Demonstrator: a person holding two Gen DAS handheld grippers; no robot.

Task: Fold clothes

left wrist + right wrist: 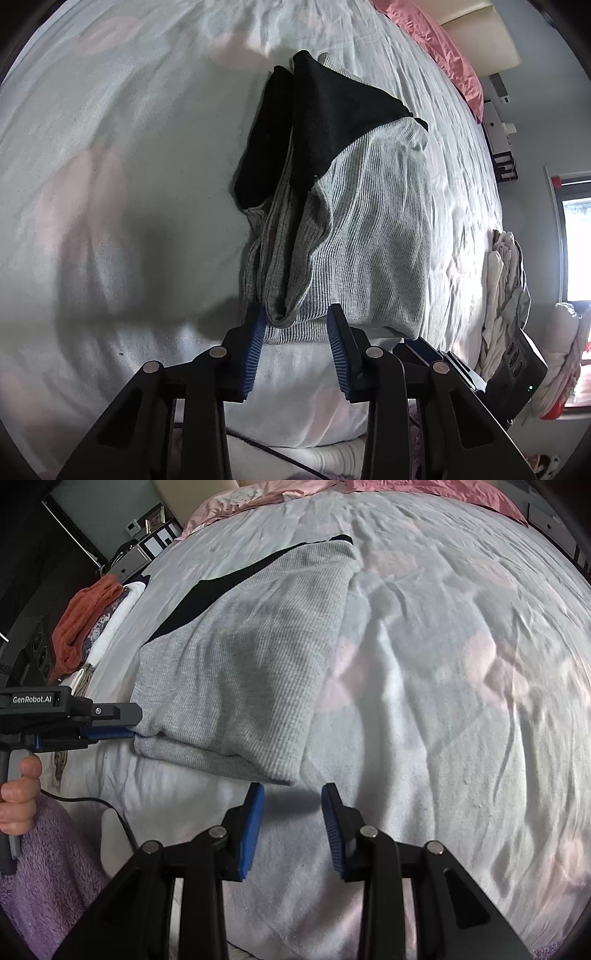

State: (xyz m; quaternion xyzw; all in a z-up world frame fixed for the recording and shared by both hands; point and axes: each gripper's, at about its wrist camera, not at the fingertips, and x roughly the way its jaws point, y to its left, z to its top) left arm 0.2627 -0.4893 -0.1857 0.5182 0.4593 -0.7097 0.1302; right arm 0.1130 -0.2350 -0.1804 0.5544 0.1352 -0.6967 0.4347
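Note:
A grey ribbed garment [369, 221] with black parts [325, 122] lies folded on the pale bed sheet [110, 184]. My left gripper [295, 314] points down at its near hem. The jaws stand apart, and a fold of the hem lies between the blue pads and touches the left one. In the right wrist view the same gripper [129, 731] sits at the near left corner of the garment [240, 672]. My right gripper [291, 794] is open just short of the near right corner, with only sheet between its fingers. It also shows from the side in the left wrist view [413, 345].
Pink pillows [443, 48] lie at the head of the bed. A pile of other clothes [506, 288] lies at the bed's edge, with an orange cloth [85, 620] on top. A hand [18, 794] in a purple fleece sleeve [48, 867] holds the left gripper; a cable [110, 812] trails below it.

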